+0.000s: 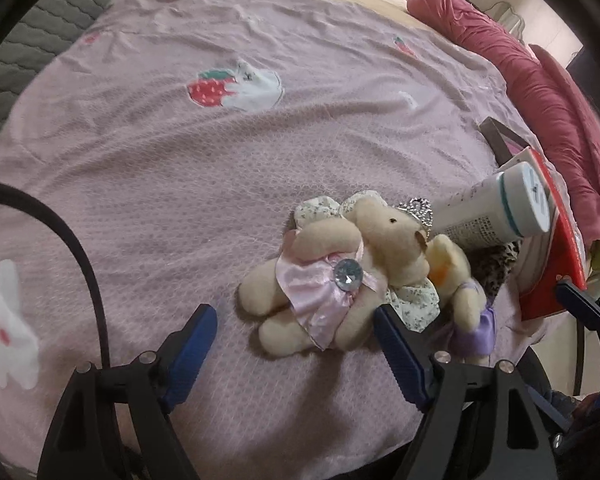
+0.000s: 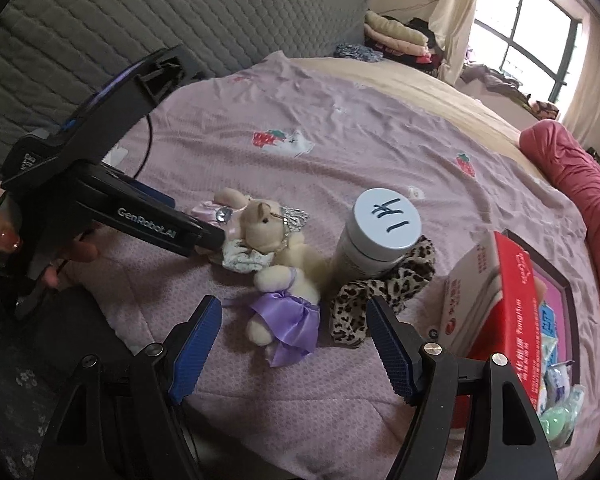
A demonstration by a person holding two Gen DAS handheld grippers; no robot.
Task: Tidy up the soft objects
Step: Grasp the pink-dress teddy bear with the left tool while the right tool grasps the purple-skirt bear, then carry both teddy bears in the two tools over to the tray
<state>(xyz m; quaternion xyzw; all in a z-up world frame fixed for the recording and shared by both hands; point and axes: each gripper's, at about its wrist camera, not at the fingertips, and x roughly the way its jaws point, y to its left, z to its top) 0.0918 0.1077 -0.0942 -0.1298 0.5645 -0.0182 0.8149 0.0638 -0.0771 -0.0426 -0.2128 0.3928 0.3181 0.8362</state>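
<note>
Fingers, left gripper point(image 1: 296, 340): standing apart, gripping nothing; the right-hand finger point(image 1: 400, 356) is lying just against the pink-dressed plush bear point(image 1: 320, 280).
Fingers, right gripper point(image 2: 294, 340): spread wide and empty, hovering just short of the purple-dressed plush bear point(image 2: 284, 304).
Pink-dressed plush bear: lying on the pink bedspread point(image 1: 180, 160), a blue gem showing on its satin dress, a small tiara by its head.
Purple-dressed plush bear: lying beside and touching the pink one, nearer the leopard-print fabric point(image 2: 380, 292).
White bottle point(image 2: 376, 236): leaning tilted across the leopard-print fabric, lid bearing handwritten marks.
Red box point(image 2: 508, 300): sitting in a dark-framed tray point(image 2: 560, 276) to the right, beside small packets.
Red quilt point(image 2: 580, 184): lying bunched along the bed's far right edge.
Grey quilted cover point(image 2: 140, 12): running behind the bed.
</note>
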